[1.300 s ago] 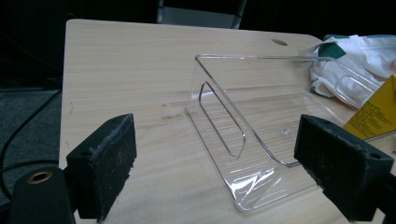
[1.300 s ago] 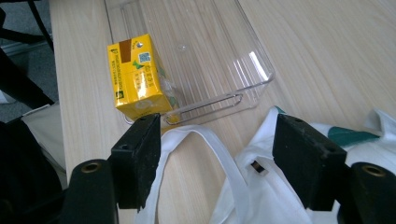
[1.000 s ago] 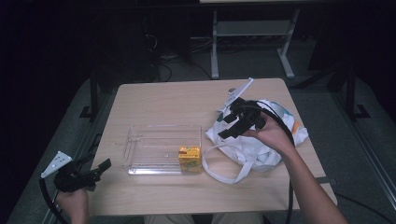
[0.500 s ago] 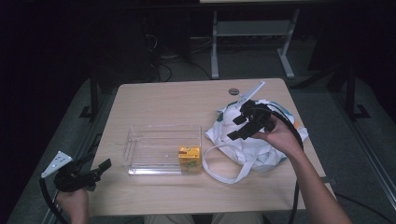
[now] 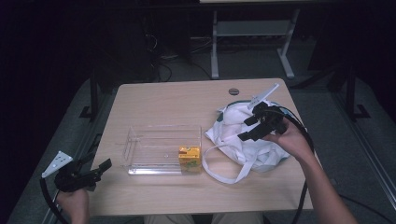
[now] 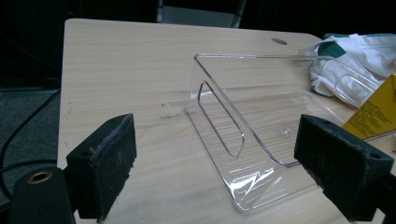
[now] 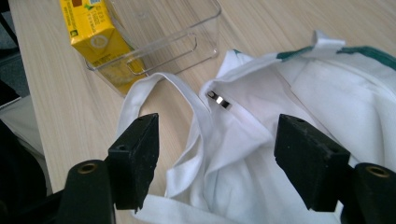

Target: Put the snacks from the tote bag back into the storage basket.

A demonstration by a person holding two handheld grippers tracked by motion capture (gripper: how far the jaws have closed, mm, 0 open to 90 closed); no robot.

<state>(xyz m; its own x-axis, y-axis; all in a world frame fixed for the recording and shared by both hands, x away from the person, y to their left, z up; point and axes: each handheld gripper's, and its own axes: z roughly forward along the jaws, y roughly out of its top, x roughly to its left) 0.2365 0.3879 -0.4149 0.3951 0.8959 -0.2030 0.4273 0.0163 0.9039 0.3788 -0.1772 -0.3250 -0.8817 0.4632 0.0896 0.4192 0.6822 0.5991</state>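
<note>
Dark room around a light wood counter (image 5: 187, 107), small round grommet hole (image 5: 234, 91) near its far edge.

White cloth bag (image 5: 243, 140) lies crumpled on the counter's right side, green trim at its far edge, one long strap looping out toward the near-left. Small metal snap (image 7: 218, 99) shows on the bag's inner hem in the right gripper view.

Clear plastic bin (image 5: 163, 149) sits mid-counter, just left of the bag, upright, slot handle in its left end wall. Yellow drink carton (image 5: 189, 159) stands in the bin's near-right corner, against the walls there.

Right claw (image 5: 250, 128) is over the bag's top, held in the person's right hand (image 5: 289, 140), pointing left toward the bin. Jaws spread wide, nothing between them; cloth sits below the pads, contact can't be confirmed.

Left claw (image 5: 105, 165) is at the counter's near-left edge, well apart from the bin, aimed at the bin's left end. Jaws wide open, empty. Left hand (image 5: 72, 200) grips it from below the counter edge.
</note>
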